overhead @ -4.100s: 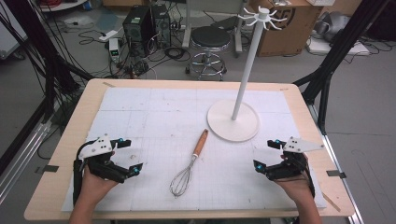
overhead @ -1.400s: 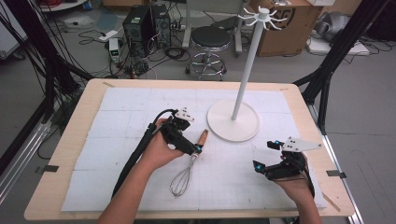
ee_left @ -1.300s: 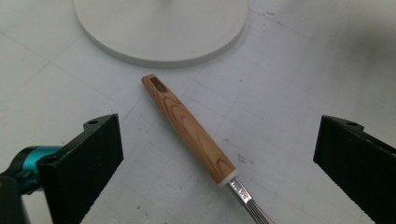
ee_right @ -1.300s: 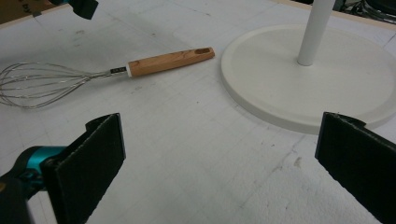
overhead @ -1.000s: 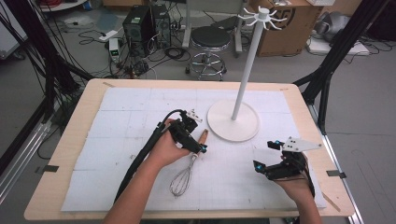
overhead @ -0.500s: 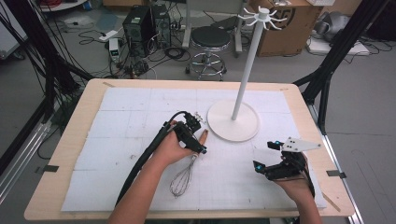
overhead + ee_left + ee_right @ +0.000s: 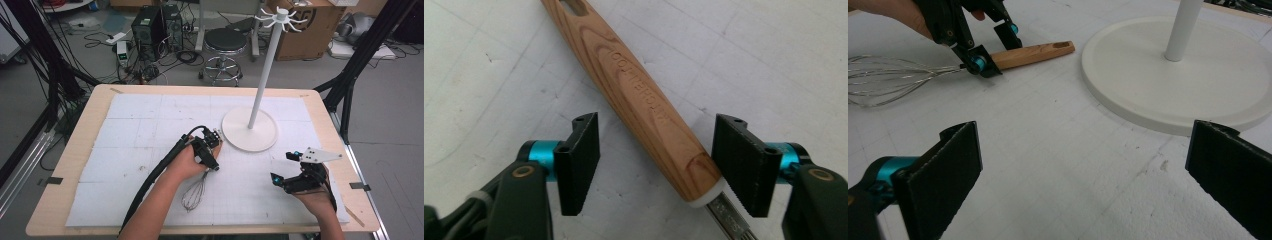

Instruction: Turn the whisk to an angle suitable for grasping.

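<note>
Left gripper [image 7: 654, 165]: jaws parted either side of the whisk [image 7: 644, 105] handle, not touching (wood between them).
Right gripper [image 7: 1083, 185]: wide open, holding nothing.

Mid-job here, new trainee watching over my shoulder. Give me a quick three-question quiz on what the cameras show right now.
1. True or false: the left tongs are clamped shut on the wire whisk's tapered wooden handle.
2. Which stands nearest the handle's slotted tip? A) the round white base of the hook stand B) the right tongs C) the black stool
3. Fill in: the right tongs sit ____, holding nothing.

Key: 1 false, the jaws straddle the handle with gaps on both sides; 2 A; 3 open.
</note>
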Tool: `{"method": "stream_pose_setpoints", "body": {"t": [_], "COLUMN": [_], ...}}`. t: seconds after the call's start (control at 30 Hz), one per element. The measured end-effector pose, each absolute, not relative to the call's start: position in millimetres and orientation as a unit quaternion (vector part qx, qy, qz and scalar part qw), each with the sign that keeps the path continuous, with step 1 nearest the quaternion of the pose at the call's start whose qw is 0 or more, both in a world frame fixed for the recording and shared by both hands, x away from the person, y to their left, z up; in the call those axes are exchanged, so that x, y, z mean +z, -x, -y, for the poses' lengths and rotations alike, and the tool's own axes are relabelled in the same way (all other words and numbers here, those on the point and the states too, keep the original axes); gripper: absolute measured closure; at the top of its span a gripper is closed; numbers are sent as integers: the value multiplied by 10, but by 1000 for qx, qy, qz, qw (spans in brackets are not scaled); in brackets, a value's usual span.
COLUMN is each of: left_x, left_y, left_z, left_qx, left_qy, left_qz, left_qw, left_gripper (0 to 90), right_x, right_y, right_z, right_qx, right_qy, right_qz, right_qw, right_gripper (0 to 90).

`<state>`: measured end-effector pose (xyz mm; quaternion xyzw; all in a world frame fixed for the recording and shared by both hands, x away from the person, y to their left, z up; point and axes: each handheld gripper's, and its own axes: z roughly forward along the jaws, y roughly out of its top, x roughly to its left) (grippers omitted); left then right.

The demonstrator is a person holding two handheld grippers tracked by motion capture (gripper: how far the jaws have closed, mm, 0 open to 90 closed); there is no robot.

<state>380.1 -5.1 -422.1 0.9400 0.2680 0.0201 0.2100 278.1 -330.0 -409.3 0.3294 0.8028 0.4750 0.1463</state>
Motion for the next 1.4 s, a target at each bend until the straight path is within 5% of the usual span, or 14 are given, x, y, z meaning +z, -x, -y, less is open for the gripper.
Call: {"method": "stream_pose_setpoints", "body": {"t": [0.63, 1.23, 1.4], "left_x": [-4180, -4166, -4173], "left_y": [-3762, -3711, -3721], "left_z": [-25, -78, -82], "left_qx": [15, 17, 5], "left_qy": [-952, -961, -960], "left_qz": [-247, -223, -224], "left_qw": [177, 161, 169], "left_gripper": [594, 664, 611], "right_x": [-4103, -4095, -4098], "right_y": [-2782, -2780, -2780], "right_z": [3299, 3264, 3262], "right_qx": [474, 473, 472], "right_qy": [-329, -324, -325], "right_qz": [-803, -806, -807], "right_qw": [147, 147, 145], "right_gripper": [5, 5, 5]}}
